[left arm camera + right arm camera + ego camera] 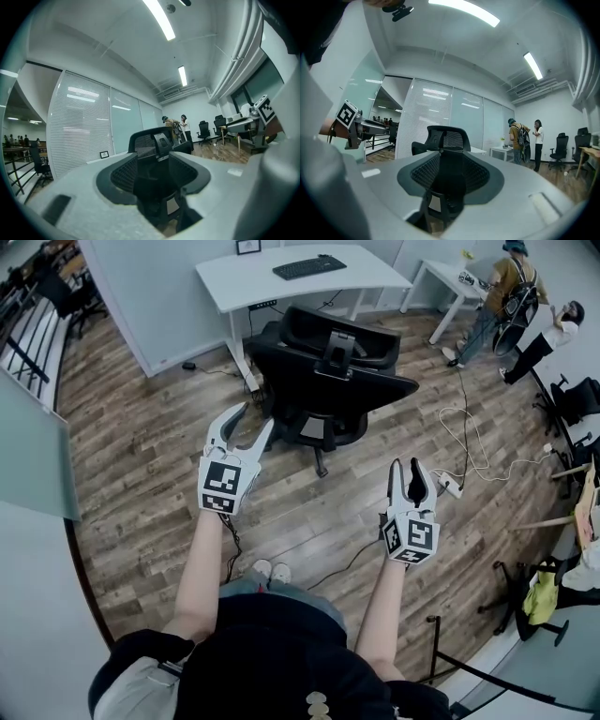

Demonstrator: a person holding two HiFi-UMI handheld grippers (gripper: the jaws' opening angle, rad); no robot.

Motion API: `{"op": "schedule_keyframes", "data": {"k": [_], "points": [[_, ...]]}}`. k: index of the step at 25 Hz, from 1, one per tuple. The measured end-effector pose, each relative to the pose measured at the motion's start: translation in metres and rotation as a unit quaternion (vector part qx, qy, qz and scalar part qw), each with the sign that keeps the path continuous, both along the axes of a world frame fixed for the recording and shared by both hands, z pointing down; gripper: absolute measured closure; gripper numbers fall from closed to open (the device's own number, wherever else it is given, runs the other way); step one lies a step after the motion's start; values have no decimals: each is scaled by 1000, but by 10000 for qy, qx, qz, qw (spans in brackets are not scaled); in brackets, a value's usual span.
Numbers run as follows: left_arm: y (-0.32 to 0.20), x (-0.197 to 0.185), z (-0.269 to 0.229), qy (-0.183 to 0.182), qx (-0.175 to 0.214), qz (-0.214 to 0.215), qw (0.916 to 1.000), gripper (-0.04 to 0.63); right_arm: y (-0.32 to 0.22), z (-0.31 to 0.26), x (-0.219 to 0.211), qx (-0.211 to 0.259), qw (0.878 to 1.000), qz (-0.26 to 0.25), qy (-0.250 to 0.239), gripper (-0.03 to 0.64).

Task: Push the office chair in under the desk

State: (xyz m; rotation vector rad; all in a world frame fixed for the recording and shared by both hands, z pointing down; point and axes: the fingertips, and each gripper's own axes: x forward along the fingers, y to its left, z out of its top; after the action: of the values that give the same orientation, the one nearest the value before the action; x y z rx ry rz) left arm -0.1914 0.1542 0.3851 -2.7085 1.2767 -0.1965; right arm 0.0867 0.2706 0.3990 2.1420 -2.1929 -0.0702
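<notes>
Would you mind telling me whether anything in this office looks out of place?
The black mesh office chair stands pulled out on the wooden floor, in front of the white desk instead of tucked under it. Further right in the head view, a white cable with a power strip trails loose across the floor.

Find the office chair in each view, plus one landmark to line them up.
Head view: office chair upper centre, just in front of the white desk.
Left gripper view: centre, its headrest showing between the jaws.
Right gripper view: centre, slightly left, again between the jaws.
Shared landmark: the person with the backpack, top right in the head view, right of the chair in both gripper views.
</notes>
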Motion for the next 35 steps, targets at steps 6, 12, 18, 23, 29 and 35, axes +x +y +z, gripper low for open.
{"op": "schedule_keyframes", "data": {"k": [6, 12, 18, 23, 29, 35], "points": [[-16, 11, 2, -79, 57, -9, 10000, 382, -21, 1, 9, 0, 9995, -291, 85, 472], [-39, 15, -4, -122, 117, -77, 9998, 382, -47, -3, 14, 10, 9990, -439, 114, 472], [-69, 20, 1, -88, 104, -55, 9999, 382, -80, -3, 18, 58, 9989, -457, 86, 472], [-102, 29, 3, -3, 85, 46, 10000, 382, -110, -3, 24, 91, 9990, -423, 72, 472], [-145, 37, 7, -400, 47, 397, 9984, 376, -156, -9, 21, -78, 9969, -676, 395, 471], [-178, 48, 15, -1279, 4, 953, 9872, 373, -195, -11, 17, -500, 9868, -1187, 985, 468]]}}
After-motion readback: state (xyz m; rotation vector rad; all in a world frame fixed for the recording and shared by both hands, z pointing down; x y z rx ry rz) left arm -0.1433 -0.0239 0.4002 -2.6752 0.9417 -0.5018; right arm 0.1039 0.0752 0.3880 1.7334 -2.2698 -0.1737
